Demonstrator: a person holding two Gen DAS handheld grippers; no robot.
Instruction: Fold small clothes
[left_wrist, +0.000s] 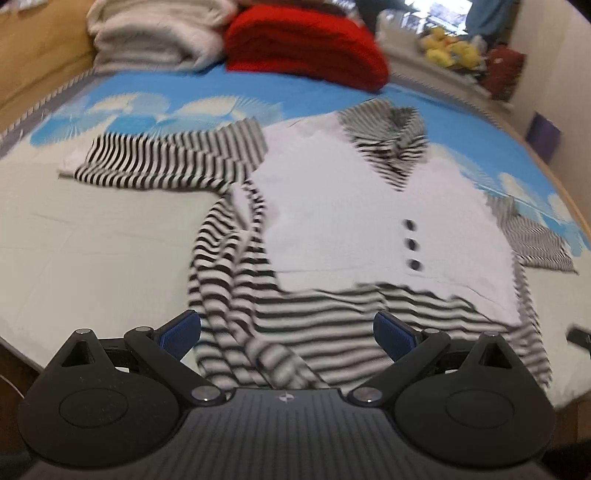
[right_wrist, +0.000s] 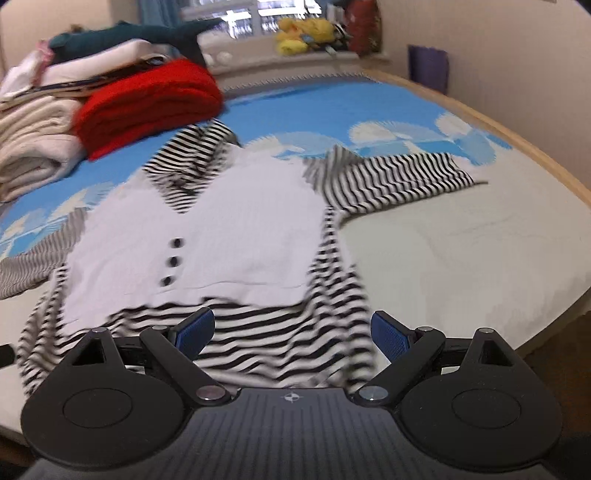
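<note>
While both fingers sets spread, left gripper (left_wrist: 287, 332) & right gripper (right_wrist: 292, 332) over striped top (left_wrist: 351, 206) hem, bare sheet (right_wrist: 461, 258) beside.

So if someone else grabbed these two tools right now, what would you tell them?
Left hand-held gripper: open, empty, over the top's striped hem.
Right hand-held gripper: open, empty, over the same hem, nearer the other side.
The top lies face up on the bed, both sleeves spread out to the sides, three buttons showing.
Folded red and cream clothes are stacked at the far end.
Done on this top: nothing, no fold yet.
Left: sleeves in, then fold the body.
</note>
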